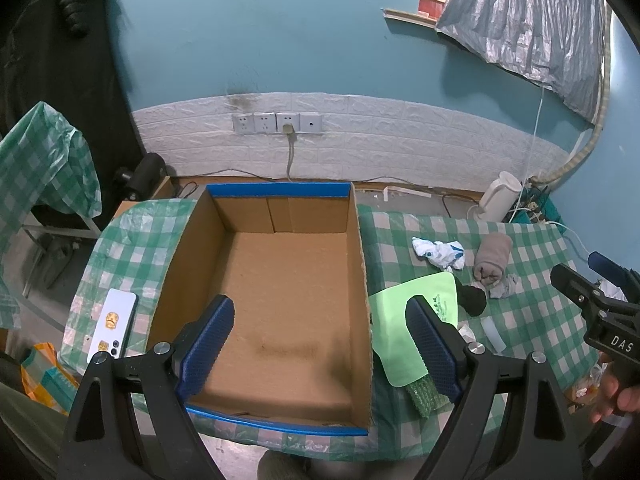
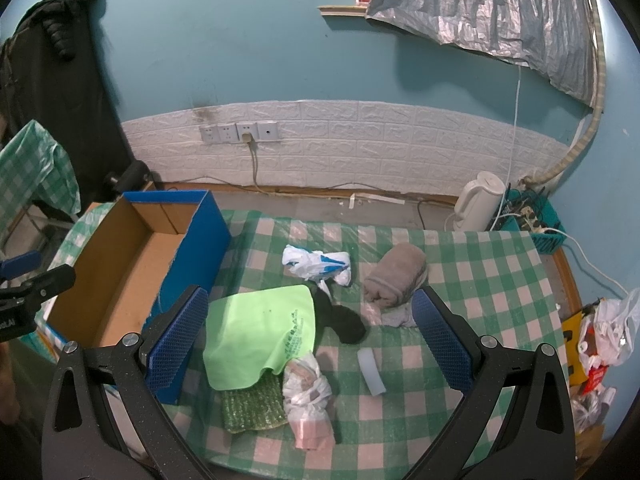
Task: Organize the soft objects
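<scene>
A table under a green-checked cloth (image 2: 460, 264) stands against a teal wall (image 2: 260, 40) with a white brick-pattern strip (image 2: 360, 140) and sockets (image 1: 276, 123). An empty box (image 1: 288, 280) sits at the table's left. To its right lie a green cloth (image 2: 260, 332), black sock (image 2: 344, 320), rolled towel (image 2: 396, 276) and white bag (image 2: 316, 264). Left gripper (image 1: 320, 344) hangs over the box, jaws apart, holding nothing; right gripper (image 2: 308, 340) hangs above the soft items, likewise spread. A kettle (image 2: 478, 200) stands at the far right.
</scene>
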Action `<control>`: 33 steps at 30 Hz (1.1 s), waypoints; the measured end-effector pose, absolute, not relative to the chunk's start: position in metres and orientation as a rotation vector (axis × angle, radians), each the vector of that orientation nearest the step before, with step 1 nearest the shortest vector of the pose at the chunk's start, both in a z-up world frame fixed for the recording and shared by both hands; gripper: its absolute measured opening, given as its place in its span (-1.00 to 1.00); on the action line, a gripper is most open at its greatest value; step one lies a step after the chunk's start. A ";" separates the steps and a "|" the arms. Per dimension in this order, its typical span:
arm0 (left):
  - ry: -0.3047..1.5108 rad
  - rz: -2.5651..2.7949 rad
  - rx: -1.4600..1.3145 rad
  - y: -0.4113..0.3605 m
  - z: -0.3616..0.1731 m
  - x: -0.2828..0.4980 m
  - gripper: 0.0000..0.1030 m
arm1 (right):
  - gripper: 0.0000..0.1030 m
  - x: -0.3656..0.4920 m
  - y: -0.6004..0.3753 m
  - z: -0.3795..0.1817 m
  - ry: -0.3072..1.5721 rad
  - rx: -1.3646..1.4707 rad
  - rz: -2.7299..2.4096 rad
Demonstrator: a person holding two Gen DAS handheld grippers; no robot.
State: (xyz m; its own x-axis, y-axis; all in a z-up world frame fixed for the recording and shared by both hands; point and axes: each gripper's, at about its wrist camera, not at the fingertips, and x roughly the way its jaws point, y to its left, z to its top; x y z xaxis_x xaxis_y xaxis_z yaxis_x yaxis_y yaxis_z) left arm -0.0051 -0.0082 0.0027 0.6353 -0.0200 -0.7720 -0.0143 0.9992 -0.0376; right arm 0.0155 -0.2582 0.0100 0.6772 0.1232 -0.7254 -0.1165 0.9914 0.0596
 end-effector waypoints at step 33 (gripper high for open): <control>0.896 -0.030 -0.004 -0.027 -0.006 -0.007 0.72 | 0.97 0.019 -0.262 0.005 0.829 0.005 0.122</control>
State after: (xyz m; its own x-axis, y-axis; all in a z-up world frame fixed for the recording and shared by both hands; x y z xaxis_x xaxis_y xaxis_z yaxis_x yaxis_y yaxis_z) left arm -0.0074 -0.0272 -0.0062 0.6247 -0.0273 -0.7804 0.0242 0.9996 -0.0156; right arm 0.0187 -0.2616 0.0047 0.6688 0.1104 -0.7352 -0.1064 0.9929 0.0523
